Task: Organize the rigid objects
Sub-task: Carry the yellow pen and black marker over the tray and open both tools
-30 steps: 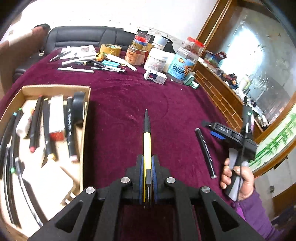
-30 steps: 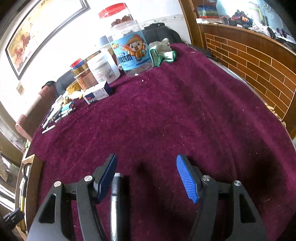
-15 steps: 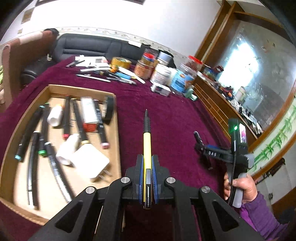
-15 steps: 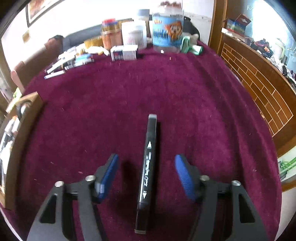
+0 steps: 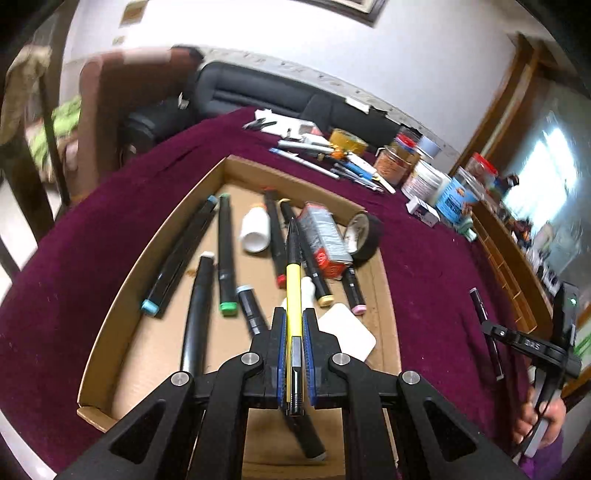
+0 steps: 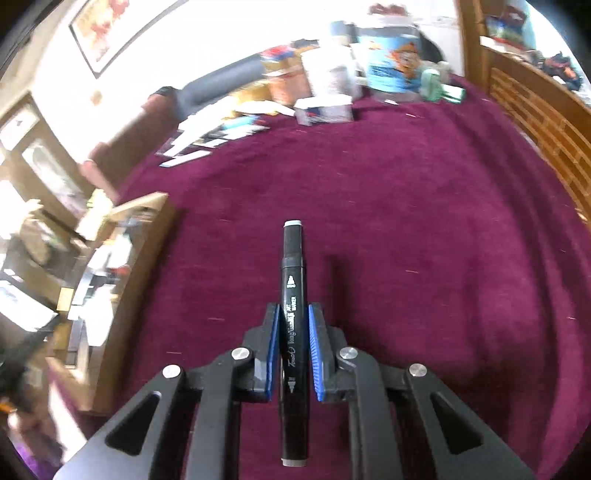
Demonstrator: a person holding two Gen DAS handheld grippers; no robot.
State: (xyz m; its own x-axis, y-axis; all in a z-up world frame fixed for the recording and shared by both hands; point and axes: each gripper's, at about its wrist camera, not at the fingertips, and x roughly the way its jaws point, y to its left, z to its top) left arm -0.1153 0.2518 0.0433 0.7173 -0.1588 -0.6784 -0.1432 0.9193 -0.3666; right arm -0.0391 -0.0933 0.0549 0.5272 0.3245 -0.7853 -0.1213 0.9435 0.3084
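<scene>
Now black marker point(image 6: 294, 295) freshly clamped.

You are working at a table point(image 5: 92, 258) that is wearing a deep maroon cloth point(image 6: 424, 221). Behind it a dark sofa point(image 5: 258, 96) is running along a white wall point(image 5: 258, 37), and a framed picture point(image 6: 107, 33) is hanging there. At the left a brown armchair point(image 5: 107, 110) is standing beside the sofa. On the right a wooden brick-patterned partition point(image 6: 535, 110) is edging the table, and a wood-framed window point(image 5: 546, 173) is letting in bright daylight.
</scene>
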